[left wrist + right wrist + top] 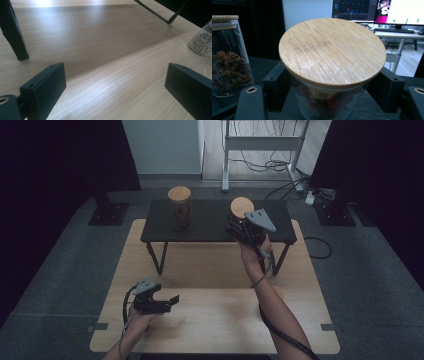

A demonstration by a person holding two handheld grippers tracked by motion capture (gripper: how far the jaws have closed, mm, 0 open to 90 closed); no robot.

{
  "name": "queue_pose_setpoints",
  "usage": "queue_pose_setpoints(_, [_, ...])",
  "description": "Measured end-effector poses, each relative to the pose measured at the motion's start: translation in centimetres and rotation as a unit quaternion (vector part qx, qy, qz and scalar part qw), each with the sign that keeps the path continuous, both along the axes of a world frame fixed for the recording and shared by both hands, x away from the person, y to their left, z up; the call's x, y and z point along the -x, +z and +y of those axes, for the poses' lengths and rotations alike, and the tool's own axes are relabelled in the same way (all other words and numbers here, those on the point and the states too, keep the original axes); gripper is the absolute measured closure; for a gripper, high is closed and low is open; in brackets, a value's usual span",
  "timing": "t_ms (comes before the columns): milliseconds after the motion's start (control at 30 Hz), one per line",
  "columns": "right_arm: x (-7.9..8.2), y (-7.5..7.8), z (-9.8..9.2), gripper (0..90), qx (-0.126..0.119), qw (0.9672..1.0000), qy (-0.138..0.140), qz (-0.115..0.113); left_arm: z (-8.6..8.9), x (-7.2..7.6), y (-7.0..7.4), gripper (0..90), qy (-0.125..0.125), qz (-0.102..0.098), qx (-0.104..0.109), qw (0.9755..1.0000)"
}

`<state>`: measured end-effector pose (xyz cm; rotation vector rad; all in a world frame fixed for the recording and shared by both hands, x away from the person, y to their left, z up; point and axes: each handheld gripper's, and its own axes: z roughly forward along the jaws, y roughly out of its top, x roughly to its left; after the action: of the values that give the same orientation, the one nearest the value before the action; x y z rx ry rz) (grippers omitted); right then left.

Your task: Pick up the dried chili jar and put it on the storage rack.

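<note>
Right gripper (239, 231): we find it raised over the right end of the black shelf (210, 232), jaws clamped on a glass jar (329, 103) just below its lid; a pad sits on each side of the glass in the right gripper view.
Held jar: bamboo lid (332, 51) on top, tilted toward the cam; reddish contents seen thru the glass, exact kind we can't tell. From the high view the lid (242, 207) shows just behind the gripper's grey plate. Whether the jar base touches the shelf, we can't tell.
Second jar (181, 210): upright on the shelf, left of the held jar & well apart from it; bamboo lid on; star anise inside, clear in the right gripper view (228, 67).
Left gripper (170, 302): low over the wooden table (220, 320), near-left part; jaws stand wide apart, nothing btwn them, bare wood in the gap in the left gripper view.
Third jar (201, 42): glass, pale grains inside, standing on the table at the right edge of the left gripper view, beyond the left gripper's jaw.
Shelf legs: one dark leg (13, 32) at left of the left gripper view, standing on the table.
Backgrnd: monitors & a desk behind the held jar in the right gripper view; cables on the floor beyond the table.
</note>
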<state>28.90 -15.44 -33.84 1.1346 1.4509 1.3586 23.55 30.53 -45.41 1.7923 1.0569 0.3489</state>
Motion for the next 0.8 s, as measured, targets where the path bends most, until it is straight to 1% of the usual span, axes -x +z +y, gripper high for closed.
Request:
queue_pose_setpoints(267, [-0.9,0.2,0.2,25.6,0.002,1.0,-0.001,0.007,0.2,-0.1,-0.1,3.1,0.002,0.002,0.001,1.0])
queue_pose_setpoints(367, [-1.3,0.3,0.1,25.6,-0.007,0.9999,0.002,0.014,0.2,-0.2,-0.1,3.1,0.002,0.003,0.001,1.0])
queue_pose_setpoints(433, [-1.6,0.2,0.2,25.6,-0.003,0.9999,0.001,0.015,0.2,-0.2,-0.2,3.0,0.002,0.003,0.0,1.0])
queue_pose_setpoints(800, [-2.6,0.1,0.7,25.6,0.002,0.9997,-0.003,0.024,0.2,-0.4,-0.3,3.1,0.003,0.007,-0.001,1.0])
